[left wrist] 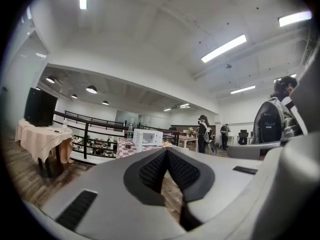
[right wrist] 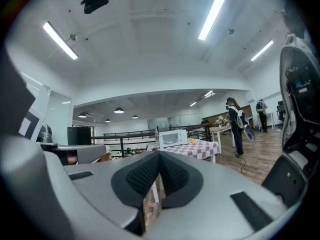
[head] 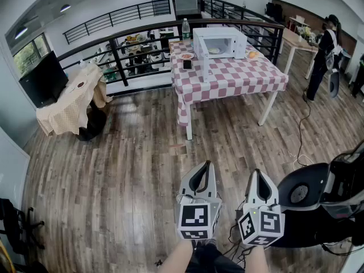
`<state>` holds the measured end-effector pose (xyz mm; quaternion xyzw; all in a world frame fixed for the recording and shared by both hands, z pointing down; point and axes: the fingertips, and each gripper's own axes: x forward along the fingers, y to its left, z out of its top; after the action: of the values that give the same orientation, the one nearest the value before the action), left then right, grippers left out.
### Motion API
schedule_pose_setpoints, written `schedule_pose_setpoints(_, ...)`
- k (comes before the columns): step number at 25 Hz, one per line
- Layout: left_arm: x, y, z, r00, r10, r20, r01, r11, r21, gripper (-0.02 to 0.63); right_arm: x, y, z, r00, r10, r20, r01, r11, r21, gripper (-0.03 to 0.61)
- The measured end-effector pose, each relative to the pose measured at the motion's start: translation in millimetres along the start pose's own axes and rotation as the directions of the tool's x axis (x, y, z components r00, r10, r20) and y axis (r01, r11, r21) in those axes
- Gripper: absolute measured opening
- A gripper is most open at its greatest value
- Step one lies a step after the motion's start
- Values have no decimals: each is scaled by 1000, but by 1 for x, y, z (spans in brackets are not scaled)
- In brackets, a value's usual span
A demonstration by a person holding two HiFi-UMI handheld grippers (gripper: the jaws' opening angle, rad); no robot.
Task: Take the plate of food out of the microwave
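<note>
A white microwave (head: 219, 42) stands on a table with a red-and-white checked cloth (head: 239, 75) far across the room, its door swung open at its left side. Inside it lies a plate of food (head: 214, 50). My left gripper (head: 206, 165) and right gripper (head: 257, 172) hang side by side low in the head view, well short of the table, both shut and empty. The microwave (left wrist: 147, 137) shows small beyond the tips in the left gripper view. In the right gripper view the microwave (right wrist: 173, 137) is just as distant.
Two more plates (head: 187, 56) (head: 253, 54) and a bottle (head: 185, 29) share the checked table. A black railing (head: 142, 36) runs behind it. At left a beige-draped table (head: 71, 98) bears a dark screen (head: 42, 78). A person (head: 324, 50) stands far right; an office chair (head: 310, 192) is beside me.
</note>
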<state>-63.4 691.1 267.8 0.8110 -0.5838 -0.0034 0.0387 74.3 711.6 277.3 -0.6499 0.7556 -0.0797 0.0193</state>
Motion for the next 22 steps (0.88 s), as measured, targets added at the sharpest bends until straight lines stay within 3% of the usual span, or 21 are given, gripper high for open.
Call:
schedule_pose_setpoints(15,24,-15,-5,1000,15,-10,-15,1000,-14,8,19,-21,-5,998,49,-27,-48,999,14,-5)
schedule_pose_setpoints(22,32,-16,-11,998,64,-12,-64,998,1,8,29,-37,-6,997,70,-19,-70,997,37,-2)
